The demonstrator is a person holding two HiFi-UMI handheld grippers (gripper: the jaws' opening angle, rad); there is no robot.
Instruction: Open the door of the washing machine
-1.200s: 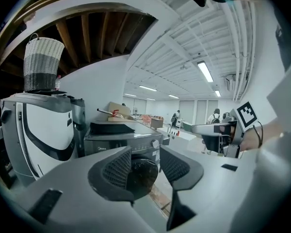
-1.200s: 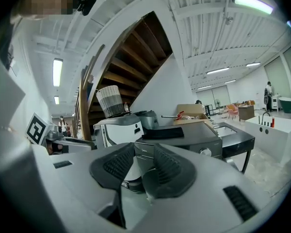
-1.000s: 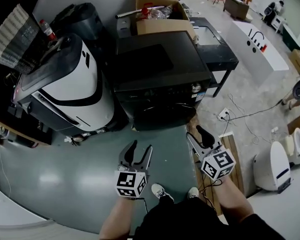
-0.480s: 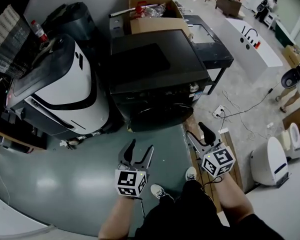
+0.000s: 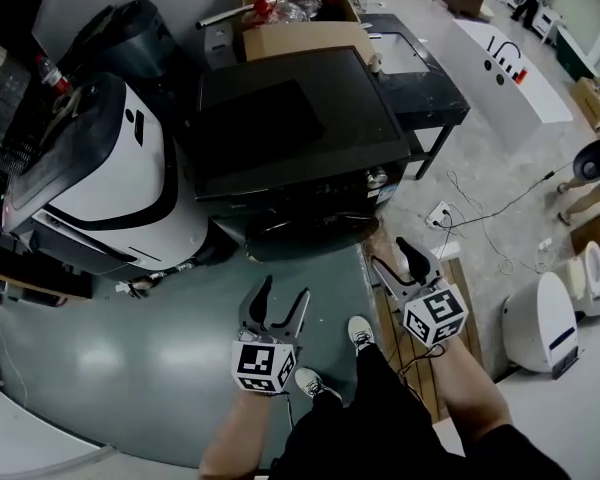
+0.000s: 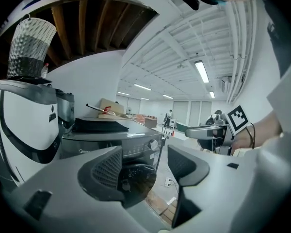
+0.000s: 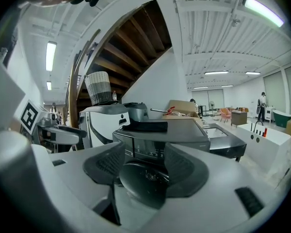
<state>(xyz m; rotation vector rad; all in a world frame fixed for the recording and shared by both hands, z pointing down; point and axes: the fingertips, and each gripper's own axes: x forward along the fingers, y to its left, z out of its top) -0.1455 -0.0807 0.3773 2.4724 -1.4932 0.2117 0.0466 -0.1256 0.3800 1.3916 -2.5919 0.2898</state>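
The black washing machine [image 5: 310, 138] stands against the back wall with its front towards the person, and its round dark door [image 5: 305, 236] sits closed low in that front, below the control panel. A dark flat mat [image 5: 250, 118] lies on its lid.

Both grippers are held out over the green floor [image 5: 130, 348], short of the machine and not touching it. The left gripper [image 5: 282, 293] points at the door from the left of the person's legs. Its fingers [image 6: 104, 171] are opening and nothing is between them; the door [image 6: 136, 178] only shows beyond the gap. The right gripper [image 5: 392, 256] is nearer the machine's right corner. Its fingers [image 7: 184, 171] are opening too, likewise empty, with the door [image 7: 143, 181] framed in the distance.

A bulky white and black appliance [image 5: 110, 168] stands just beside the washer's left side, leaning close to it. An open cardboard box [image 5: 300, 28] of clutter sits behind the lid. A black desk [image 5: 420, 78] adjoins the washer's right rear corner. Wooden slats [image 5: 462, 293] lie on the floor under the right gripper, and a white socket strip [image 5: 442, 211] with trailing cables lies just past them. The strip of floor straight between the left gripper and the door is bare. The person's shoe [image 5: 360, 330] is stepped forward between the two grippers
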